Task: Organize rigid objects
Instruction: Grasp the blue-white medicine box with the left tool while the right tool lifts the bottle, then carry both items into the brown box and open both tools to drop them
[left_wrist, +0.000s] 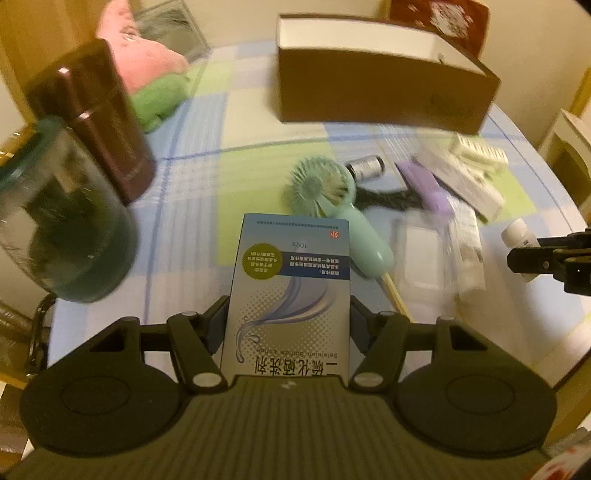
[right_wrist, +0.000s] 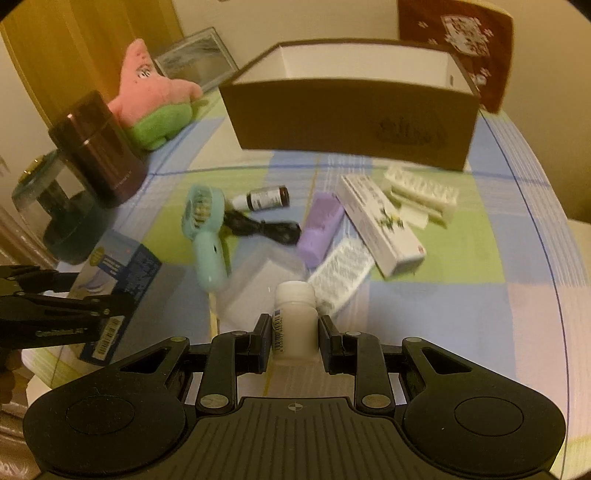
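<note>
Held items, nearest first: one blue-and-white lotion carton, upright between the pads of the left gripper, whose jaws stand wide and press on its two sides; one small white capped bottle, clamped in the right gripper, whose jaws are drawn in narrow on its body. Both appear lifted clear of the checked cloth. Destination, as judged: one open brown cardboard box with white inner walls, at the far side of the table, apparently empty so far as its interior shows. Handling note: carry each piece over the near wall of the box before lowering; keep the carton vertical so it does not swing between the pads; keep the two grippers apart on the way, since they travel side by side; release only once an item rests on the box floor. Loose stock lying on the cloth between grippers and box: one mint handheld fan; one dark dropper bottle; one black coiled cable; one lilac case; one long white carton; one white ribbed pack; one white textured packet; one clear plastic case. Far left, standing: one maroon flask, one dark glass jar, one pink-and-green plush toy, soft and presumably not part of the sort.
</note>
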